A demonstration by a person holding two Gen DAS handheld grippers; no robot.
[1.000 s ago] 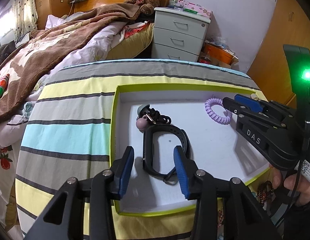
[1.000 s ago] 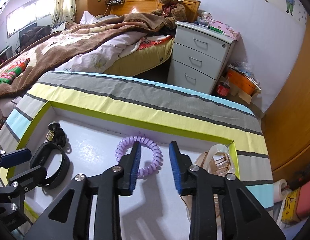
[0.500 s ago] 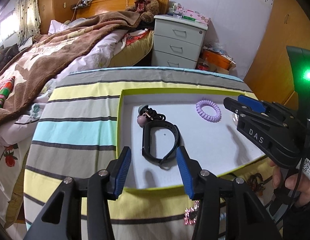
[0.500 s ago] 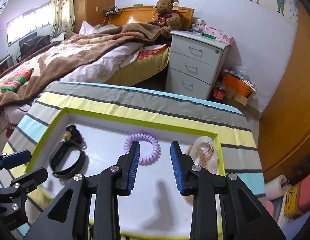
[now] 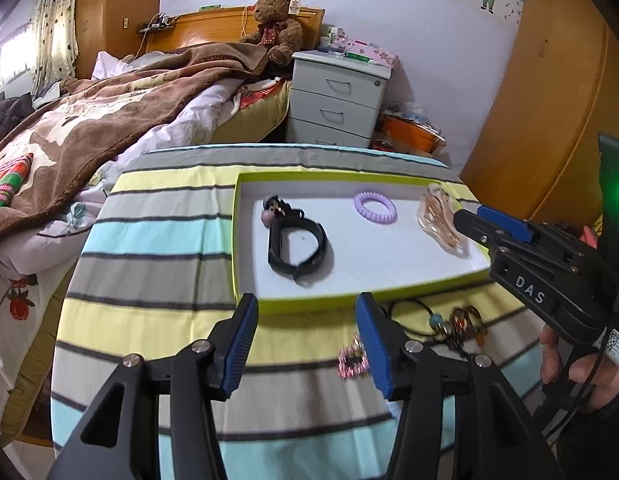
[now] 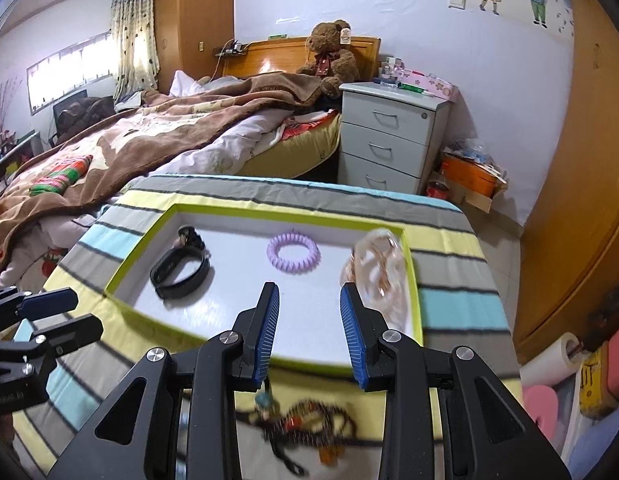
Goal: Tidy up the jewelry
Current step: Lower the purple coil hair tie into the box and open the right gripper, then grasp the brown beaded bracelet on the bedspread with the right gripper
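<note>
between items — 3 pieces in the tray, more waiting on the cloth

the black band (image 5: 295, 246), purple hair tie (image 5: 375, 207) and gold chain (image 5: 439, 220) lie apart in the tray (image 5: 245, 300). the left gripper (image 5: 305, 340) is opening on nothing; the right gripper (image 6: 309, 330) is part-open, empty. likely next: the pink charm (image 5: 352, 357) at 3 o'clock of the left jaws, or the bead necklace (image 6: 305, 428) at 6 o'clock of the right — both near the tray's raised near rim, open cloth around.
</note>
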